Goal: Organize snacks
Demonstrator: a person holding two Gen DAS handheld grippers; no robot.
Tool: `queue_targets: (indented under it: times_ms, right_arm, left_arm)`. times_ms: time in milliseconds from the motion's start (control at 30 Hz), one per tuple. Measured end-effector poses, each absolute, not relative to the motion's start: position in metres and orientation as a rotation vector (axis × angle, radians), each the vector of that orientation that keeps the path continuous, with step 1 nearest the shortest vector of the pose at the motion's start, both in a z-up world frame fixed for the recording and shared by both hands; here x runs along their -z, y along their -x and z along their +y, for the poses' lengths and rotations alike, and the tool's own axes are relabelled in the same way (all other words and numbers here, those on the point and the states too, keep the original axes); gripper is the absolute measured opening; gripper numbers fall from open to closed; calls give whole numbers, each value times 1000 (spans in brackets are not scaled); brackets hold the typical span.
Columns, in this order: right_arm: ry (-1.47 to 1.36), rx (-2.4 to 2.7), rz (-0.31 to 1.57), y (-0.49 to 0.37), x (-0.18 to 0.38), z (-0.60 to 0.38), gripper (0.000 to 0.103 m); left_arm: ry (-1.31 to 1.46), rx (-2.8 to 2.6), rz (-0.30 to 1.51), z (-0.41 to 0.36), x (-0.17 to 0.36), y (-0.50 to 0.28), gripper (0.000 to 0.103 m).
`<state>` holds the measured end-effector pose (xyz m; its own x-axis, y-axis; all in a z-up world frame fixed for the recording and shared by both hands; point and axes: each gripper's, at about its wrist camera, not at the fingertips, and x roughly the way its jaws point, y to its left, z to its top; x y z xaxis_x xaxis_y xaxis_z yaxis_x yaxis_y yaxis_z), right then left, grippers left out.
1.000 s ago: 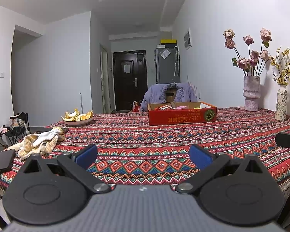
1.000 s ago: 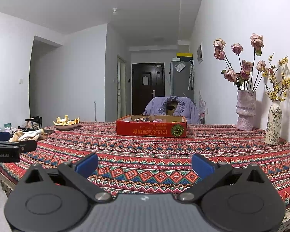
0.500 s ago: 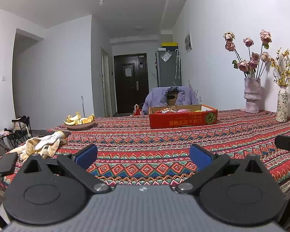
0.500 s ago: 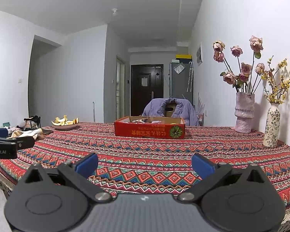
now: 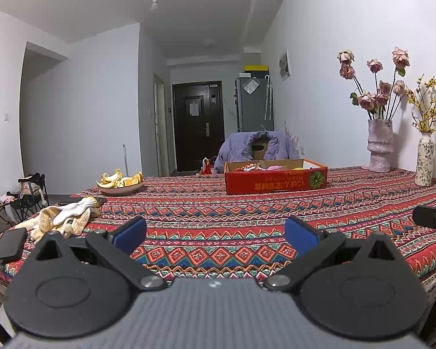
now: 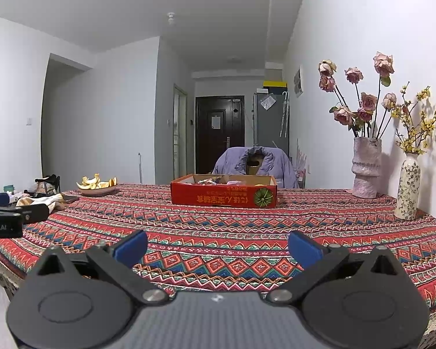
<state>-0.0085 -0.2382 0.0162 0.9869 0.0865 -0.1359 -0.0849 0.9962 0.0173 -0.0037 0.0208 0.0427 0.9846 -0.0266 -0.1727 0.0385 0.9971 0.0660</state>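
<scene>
Left wrist view: the left gripper (image 5: pixel 215 236) hovers at the near edge of a table (image 5: pixel 218 226) draped in red zigzag-patterned cloth, its blue-padded jaws spread wide and empty. A long bare stretch of cloth lies ahead. At the far side sits a shallow red cardboard box (image 5: pixel 276 181) holding snack packets (image 5: pixel 254 167). Right wrist view: the right gripper (image 6: pixel 217 245) is likewise wide and empty, facing the same box (image 6: pixel 223 196).

The red box (image 5: pixel 276 179) shows only a strip of wrappers above its near wall; what the snacks are is too small to tell (same story in the right wrist view). The right gripper (image 5: pixel 431 221) pokes in, cut off by the edge, jaws unseen.
</scene>
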Motion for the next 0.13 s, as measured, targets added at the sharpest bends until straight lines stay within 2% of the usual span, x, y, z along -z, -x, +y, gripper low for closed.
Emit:
queue_targets:
  times_ms: [133]
  right_arm:
    - [-9,-89,141,4,-14,-239,103]
  left_arm:
    - [-49,49,192,19,-44,-3,103]
